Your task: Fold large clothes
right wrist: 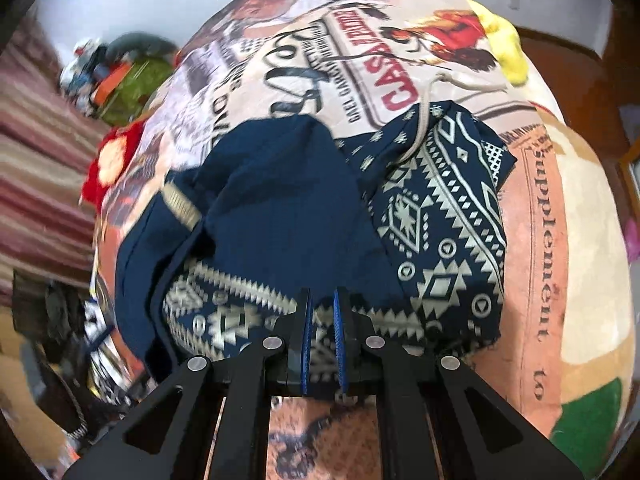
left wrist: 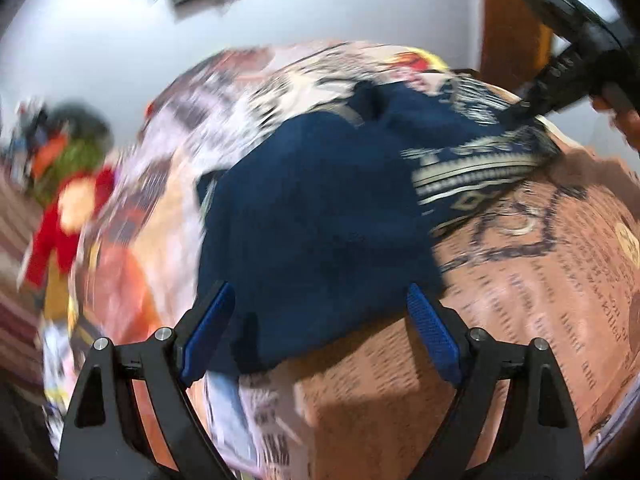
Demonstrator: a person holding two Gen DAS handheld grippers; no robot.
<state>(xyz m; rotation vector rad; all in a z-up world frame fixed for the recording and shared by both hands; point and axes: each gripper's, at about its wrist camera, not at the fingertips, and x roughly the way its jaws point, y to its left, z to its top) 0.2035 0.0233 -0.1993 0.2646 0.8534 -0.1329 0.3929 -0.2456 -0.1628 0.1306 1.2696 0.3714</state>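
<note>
The navy garment (right wrist: 304, 208) lies bunched in the middle of the bed, on top of a printed blanket (right wrist: 360, 64) covered in newspaper-style lettering and pictures. Part of it is plain dark blue and part carries a cream geometric pattern (right wrist: 440, 216), and the plain cloth is folded loosely over the patterned part.

The right gripper (right wrist: 322, 340) sits at the near edge of the garment, its blue-padded fingers (right wrist: 306, 344) drawn close together with the patterned hem pinched between them. From the left wrist camera that same gripper (left wrist: 524, 108) shows as a black shape at the far side of the cloth, its tip down on the patterned border, though that view is blurred.

The left gripper (left wrist: 320, 332) hangs over the plain blue end of the garment (left wrist: 316, 208) with its fingers (left wrist: 208, 332) spread wide, one on each side of the cloth's near edge; I can't tell whether they touch it.

Off to the left of the bed there is a red and yellow soft toy (right wrist: 114, 160), and behind it a heap of mixed things with something green (right wrist: 132, 84) among them. A striped cloth (right wrist: 40, 152) hangs on the far left, and a yellow object (right wrist: 504, 36) pokes out past the blanket's far edge, against the pale wall (left wrist: 100, 40)
</note>
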